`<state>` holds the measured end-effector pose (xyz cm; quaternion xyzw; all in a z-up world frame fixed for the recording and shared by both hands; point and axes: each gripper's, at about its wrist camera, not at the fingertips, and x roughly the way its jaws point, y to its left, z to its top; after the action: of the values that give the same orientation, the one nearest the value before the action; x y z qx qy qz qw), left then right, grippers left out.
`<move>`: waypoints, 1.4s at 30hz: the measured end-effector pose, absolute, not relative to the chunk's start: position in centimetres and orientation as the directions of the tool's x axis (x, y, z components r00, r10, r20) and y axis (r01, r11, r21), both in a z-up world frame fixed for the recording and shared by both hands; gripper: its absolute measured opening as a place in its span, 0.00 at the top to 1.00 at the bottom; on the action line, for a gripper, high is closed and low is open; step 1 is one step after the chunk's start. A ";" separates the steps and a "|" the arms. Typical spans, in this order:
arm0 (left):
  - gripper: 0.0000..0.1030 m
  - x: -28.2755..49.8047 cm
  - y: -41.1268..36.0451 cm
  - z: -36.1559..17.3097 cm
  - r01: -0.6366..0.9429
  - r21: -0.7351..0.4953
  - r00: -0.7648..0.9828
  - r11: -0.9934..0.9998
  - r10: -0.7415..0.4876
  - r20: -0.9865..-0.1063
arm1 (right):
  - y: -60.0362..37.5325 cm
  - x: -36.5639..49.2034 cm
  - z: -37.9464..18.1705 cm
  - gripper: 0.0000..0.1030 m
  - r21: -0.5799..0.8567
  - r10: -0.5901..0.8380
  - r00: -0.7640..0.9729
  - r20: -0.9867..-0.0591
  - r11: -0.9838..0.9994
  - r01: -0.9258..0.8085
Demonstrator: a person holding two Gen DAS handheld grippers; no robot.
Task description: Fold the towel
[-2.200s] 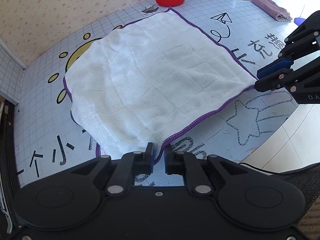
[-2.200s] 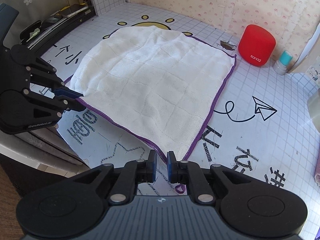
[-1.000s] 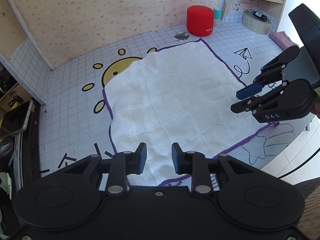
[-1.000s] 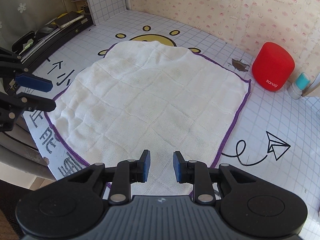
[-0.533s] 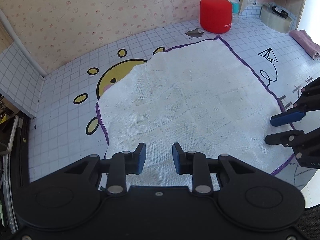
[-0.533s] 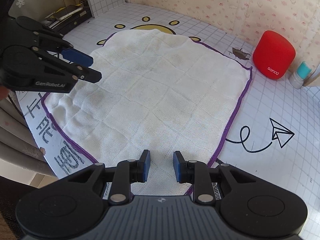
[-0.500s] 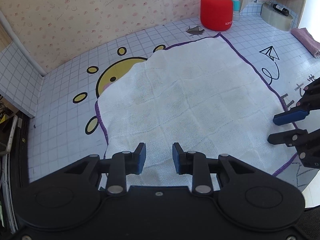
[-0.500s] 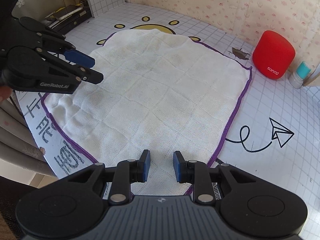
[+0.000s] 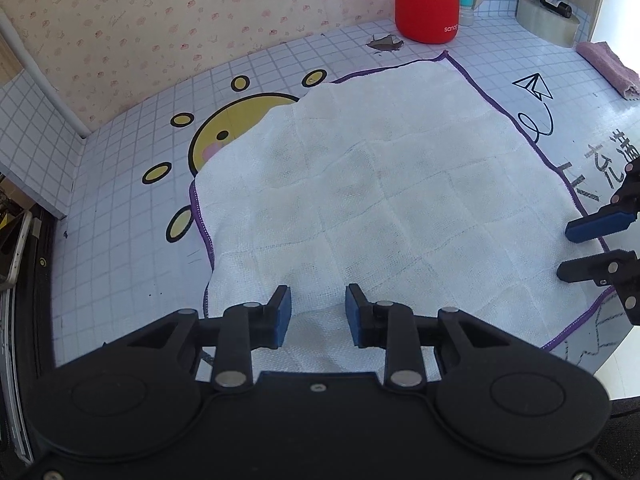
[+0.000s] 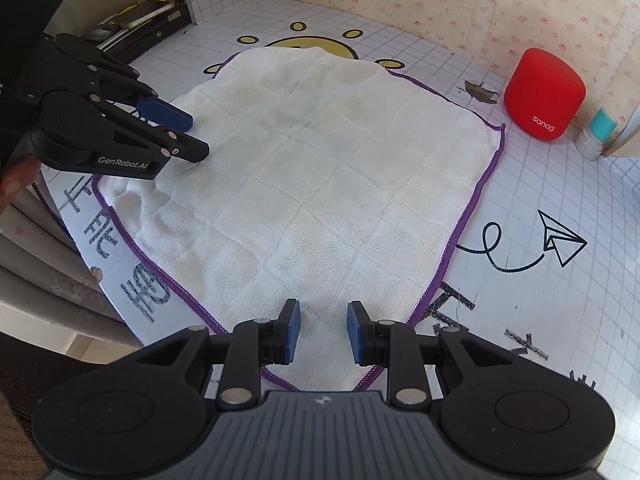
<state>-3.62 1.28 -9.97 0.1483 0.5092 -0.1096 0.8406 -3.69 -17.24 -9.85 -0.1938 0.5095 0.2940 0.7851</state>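
A white towel [image 9: 380, 200] with a purple hem lies spread flat on the printed table mat, also seen as the towel [image 10: 320, 184] in the right wrist view. My left gripper [image 9: 318, 312] is open and hovers over the towel's near left part, nothing between its fingers. My right gripper [image 10: 322, 332] is open above the towel's near right corner, also holding nothing. From the left wrist view the right gripper [image 9: 580, 252] shows at the right edge, and from the right wrist view the left gripper [image 10: 192, 134] shows at the left, both over the cloth.
A red speaker [image 9: 426, 8] and a small teal-capped bottle [image 10: 598, 132] stand at the back by the wall. A tape roll [image 9: 546, 20] and a folded pink cloth [image 9: 608, 66] lie at the far right. A phone and clutter [image 10: 138, 14] sit on a shelf to the left.
Both grippers let go of the towel's near corners and opened, then rose and moved in over the cloth. The towel now lies flat.
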 end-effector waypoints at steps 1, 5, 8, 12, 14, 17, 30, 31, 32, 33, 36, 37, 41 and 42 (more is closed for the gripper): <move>0.68 -3.8 1.3 -10.0 0.337 0.138 0.456 0.931 -0.033 -0.889 | -17.3 -3.7 -9.9 0.76 -0.005 0.263 0.306 -0.915 0.750 -0.661; 0.67 -4.1 1.4 -9.8 0.340 0.138 0.451 0.930 -0.032 -0.892 | -17.2 -3.6 -9.8 0.76 -0.001 0.250 0.272 -0.929 0.735 -0.678; 0.67 -3.7 1.6 -9.4 0.329 0.143 0.461 0.934 -0.027 -0.887 | -17.2 -2.8 -9.1 0.76 0.003 0.259 0.275 -0.926 0.733 -0.680; 0.67 -3.1 1.8 -8.9 0.313 0.148 0.475 0.938 -0.020 -0.880 | -15.3 -1.1 -8.2 0.76 0.004 0.293 0.297 -0.909 0.718 -0.697; 0.67 -2.8 1.9 -8.7 0.306 0.151 0.481 0.940 -0.016 -0.876 | -14.3 -0.2 -7.8 0.76 0.003 0.311 0.308 -0.899 0.709 -0.706; 0.67 -2.4 2.0 -8.3 0.294 0.154 0.491 0.943 -0.010 -0.871 | -12.7 1.1 -7.1 0.76 0.003 0.337 0.322 -0.885 0.695 -0.719; 0.67 -2.4 1.6 -8.7 0.301 0.145 0.479 0.942 -0.018 -0.878 | -6.6 6.3 -6.4 0.76 -0.004 0.403 0.324 -0.856 0.622 -0.783; 0.67 -2.4 1.5 -8.8 0.303 0.147 0.476 0.942 -0.017 -0.879 | -6.2 6.6 -6.5 0.76 -0.002 0.407 0.321 -0.855 0.616 -0.788; 0.67 -2.5 1.5 -8.8 0.304 0.149 0.476 0.941 -0.015 -0.879 | -5.8 7.0 -6.5 0.76 -0.003 0.411 0.319 -0.854 0.609 -0.793; 0.67 -2.4 1.4 -8.9 0.303 0.150 0.476 0.941 -0.013 -0.879 | -5.3 7.3 -6.6 0.76 -0.004 0.415 0.317 -0.853 0.601 -0.799; 0.67 -2.4 1.4 -8.9 0.303 0.149 0.476 0.941 -0.014 -0.879 | -4.1 8.0 -6.6 0.76 -0.012 0.422 0.313 -0.851 0.580 -0.815; 0.67 -2.4 1.3 -8.9 0.304 0.148 0.475 0.941 -0.015 -0.880 | -3.7 8.3 -6.6 0.76 -0.017 0.424 0.312 -0.850 0.570 -0.821; 0.67 -2.4 1.5 -9.0 0.296 0.156 0.477 0.942 -0.004 -0.879 | -1.9 9.2 -6.7 0.76 -0.036 0.427 0.299 -0.853 0.523 -0.851; 0.67 -2.4 1.5 -9.0 0.293 0.157 0.476 0.943 -0.002 -0.879 | -1.5 9.4 -6.8 0.76 -0.039 0.430 0.296 -0.853 0.514 -0.857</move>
<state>-2.39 1.51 -9.04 0.1445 0.5043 -0.0871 0.8469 9.45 -1.48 -6.81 -0.2558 0.4174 0.4215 0.7633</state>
